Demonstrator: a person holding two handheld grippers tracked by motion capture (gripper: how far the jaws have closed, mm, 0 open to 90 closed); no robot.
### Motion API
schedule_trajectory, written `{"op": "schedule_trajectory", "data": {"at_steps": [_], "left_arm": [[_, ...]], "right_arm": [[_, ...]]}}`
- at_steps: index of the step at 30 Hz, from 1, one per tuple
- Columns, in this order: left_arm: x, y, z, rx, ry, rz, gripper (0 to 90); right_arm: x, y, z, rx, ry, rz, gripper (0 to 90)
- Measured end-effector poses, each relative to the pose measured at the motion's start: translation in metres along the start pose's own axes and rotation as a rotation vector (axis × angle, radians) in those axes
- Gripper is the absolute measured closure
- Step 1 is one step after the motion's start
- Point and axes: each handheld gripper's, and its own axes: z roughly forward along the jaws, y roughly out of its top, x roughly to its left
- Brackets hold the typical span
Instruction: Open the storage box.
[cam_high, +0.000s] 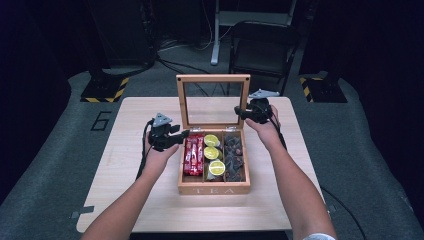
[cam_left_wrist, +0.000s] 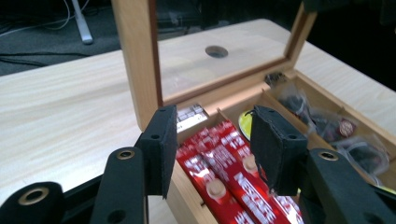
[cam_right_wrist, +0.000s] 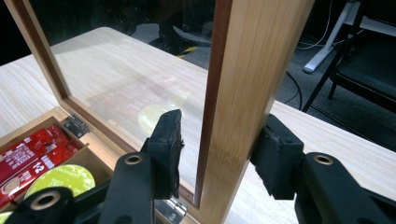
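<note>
Two claws work: my right claw (cam_right_wrist: 217, 154) straddles the lid frame (cam_right_wrist: 243, 93) without clamping; left claw (cam_left_wrist: 212, 149), wide, nears the red packets (cam_left_wrist: 215, 163); next, descend.

Lab or recording studio: dark room, black drapes around the worktop (cam_high: 150, 200). Hazard-striped stand bases (cam_high: 105, 90) behind it, cables (cam_high: 175, 62) on grey carpet, folding chair (cam_high: 260, 50) beyond, "6" (cam_high: 101, 121) marked on the floor left.
</note>
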Motion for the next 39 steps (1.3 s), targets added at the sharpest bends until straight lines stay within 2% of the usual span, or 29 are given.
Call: {"op": "schedule_trajectory", "data": {"at_steps": [3,7,10,14,19,21,24,25,29,31,33,36,39], "left_arm": [[-0.004,-0.004,-0.002,0.005,-0.009,-0.005,49.6],[-0.008,-0.012,-0.003,0.032,-0.013,-0.015,49.1],[-0.011,-0.019,-0.001,0.042,-0.01,-0.036,49.1],[-0.015,-0.028,0.003,0.059,0.002,-0.03,49.3],[-0.024,-0.037,0.007,0.074,-0.004,-0.045,49.3],[-0.028,-0.039,0.009,0.08,-0.006,-0.038,49.4],[-0.034,-0.04,0.012,0.077,-0.003,-0.049,49.3],[-0.035,-0.041,0.012,0.08,-0.001,-0.038,49.2],[-0.04,-0.044,0.016,0.087,-0.003,-0.065,47.8],[-0.042,-0.045,0.018,0.093,0.002,-0.068,47.2],[-0.043,-0.046,0.019,0.094,0.012,-0.045,46.8],[-0.044,-0.046,0.021,0.102,0.035,-0.037,46.8],[-0.044,-0.049,0.023,0.12,0.048,-0.057,47.7]], "right_arm": [[-0.002,0.0,0.003,-0.006,0.0,0.007,54.3],[-0.003,0.003,0.006,0.014,-0.004,0.013,53.7],[-0.005,0.004,0.008,0.02,-0.001,0.02,53.7],[-0.006,0.005,0.011,0.023,-0.003,0.026,53.1],[-0.008,0.005,0.015,0.029,-0.01,0.027,52.3],[-0.008,0.005,0.017,0.023,-0.016,0.029,51.9],[-0.008,0.004,0.019,0.023,-0.023,0.035,51.2],[-0.009,0.004,0.02,0.022,-0.024,0.032,50.9],[-0.009,0.004,0.022,0.02,-0.023,0.033,50.8],[-0.009,0.003,0.022,0.02,-0.022,0.042,50.8],[-0.01,0.003,0.022,0.017,-0.021,0.044,50.6],[-0.01,0.003,0.023,0.017,-0.021,0.044,50.5],[-0.01,0.003,0.023,0.018,-0.022,0.042,50.4]]}}
